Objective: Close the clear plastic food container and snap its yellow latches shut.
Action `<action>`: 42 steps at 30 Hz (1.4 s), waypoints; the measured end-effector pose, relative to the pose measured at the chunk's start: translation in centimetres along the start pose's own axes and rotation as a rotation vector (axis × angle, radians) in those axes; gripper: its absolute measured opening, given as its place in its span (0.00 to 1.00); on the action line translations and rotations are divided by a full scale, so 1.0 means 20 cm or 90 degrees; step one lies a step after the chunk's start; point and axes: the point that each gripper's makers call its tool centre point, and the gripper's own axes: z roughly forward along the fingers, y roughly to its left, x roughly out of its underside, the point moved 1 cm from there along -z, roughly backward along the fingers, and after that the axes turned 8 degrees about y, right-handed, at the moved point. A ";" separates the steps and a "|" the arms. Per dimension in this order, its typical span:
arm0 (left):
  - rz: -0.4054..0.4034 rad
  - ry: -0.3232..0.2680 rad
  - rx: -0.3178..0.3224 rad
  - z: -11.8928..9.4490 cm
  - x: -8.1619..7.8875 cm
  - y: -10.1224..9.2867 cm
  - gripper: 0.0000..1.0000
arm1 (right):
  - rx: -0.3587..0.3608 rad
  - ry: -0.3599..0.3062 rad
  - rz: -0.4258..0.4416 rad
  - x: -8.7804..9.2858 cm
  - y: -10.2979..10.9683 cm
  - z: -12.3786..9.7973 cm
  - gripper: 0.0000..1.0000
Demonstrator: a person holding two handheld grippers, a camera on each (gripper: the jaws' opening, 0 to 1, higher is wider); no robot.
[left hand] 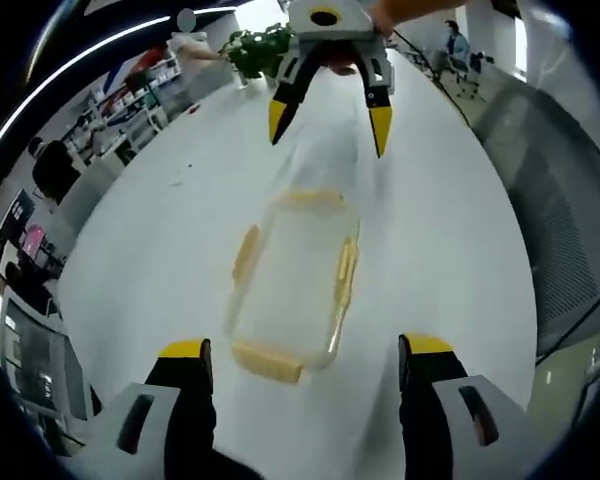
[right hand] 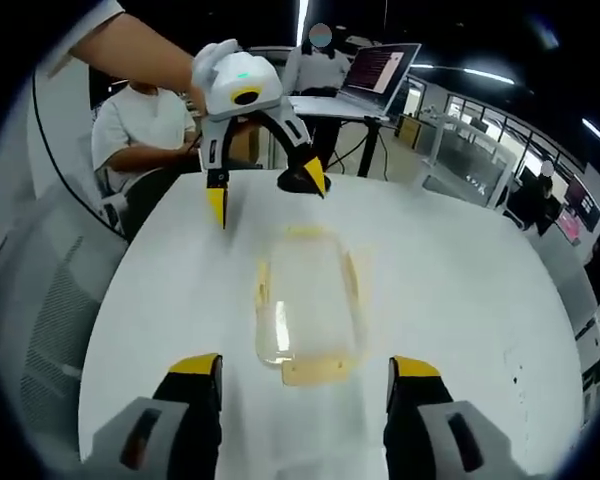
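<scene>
Clear container (left hand: 292, 290) with yellow latches (left hand: 267, 362) lying on the white table (left hand: 160, 250), between the two facing tools; left tool (left hand: 305, 350) open, jaws apart, holding nothing; right tool (right hand: 305, 375) open likewise; seated person (right hand: 140, 125) behind the table.

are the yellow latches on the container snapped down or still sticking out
Sticking out: the yellow latches splay flat from the container on the table, unsnapped.
</scene>
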 end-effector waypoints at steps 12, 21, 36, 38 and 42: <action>0.029 0.029 0.020 0.06 0.02 0.05 0.73 | -0.019 0.030 -0.007 0.04 -0.01 0.09 0.64; 0.058 0.046 0.023 0.10 0.02 0.08 0.68 | -0.032 0.044 0.003 0.05 -0.01 0.15 0.64; 0.090 0.084 0.032 0.17 0.11 0.13 0.67 | -0.047 0.066 -0.006 0.09 -0.01 0.22 0.62; 0.083 0.088 0.041 0.18 0.11 0.12 0.66 | -0.049 0.065 -0.005 0.09 -0.01 0.23 0.61; 0.092 0.095 0.047 0.19 0.12 0.12 0.64 | -0.053 0.076 -0.006 0.10 0.00 0.25 0.61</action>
